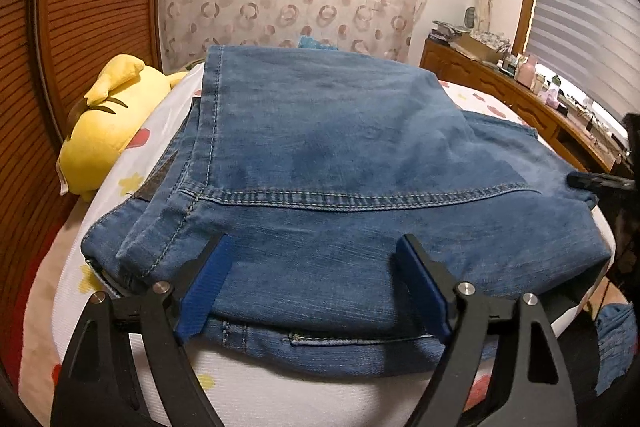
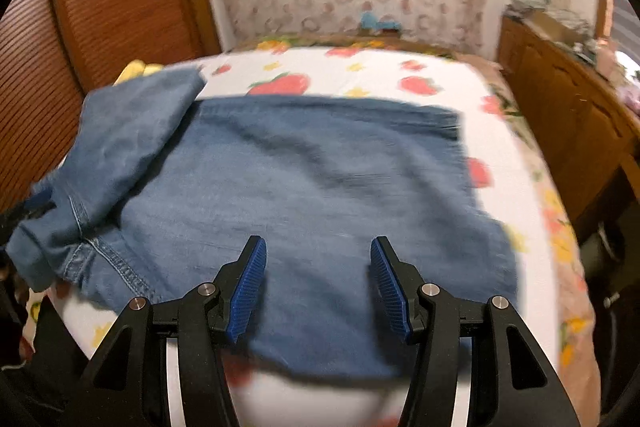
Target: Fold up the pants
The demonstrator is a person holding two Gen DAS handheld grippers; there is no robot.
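Blue denim pants (image 1: 320,155) lie folded on a white bed with a fruit print. In the left wrist view a thick folded part with a stitched seam sits on top. My left gripper (image 1: 316,247) is open, its blue pads straddling the near folded edge, touching nothing I can tell. In the right wrist view the pants (image 2: 312,187) spread flat, with a bunched fold raised at the left. My right gripper (image 2: 318,251) is open and empty, just above the near part of the denim. The right view is motion-blurred.
A yellow plush toy (image 1: 108,123) lies at the bed's left by a brown slatted wardrobe (image 1: 80,7). A wooden dresser (image 1: 520,99) with clutter stands at the right below a window blind. The bedsheet (image 2: 360,71) shows beyond the pants.
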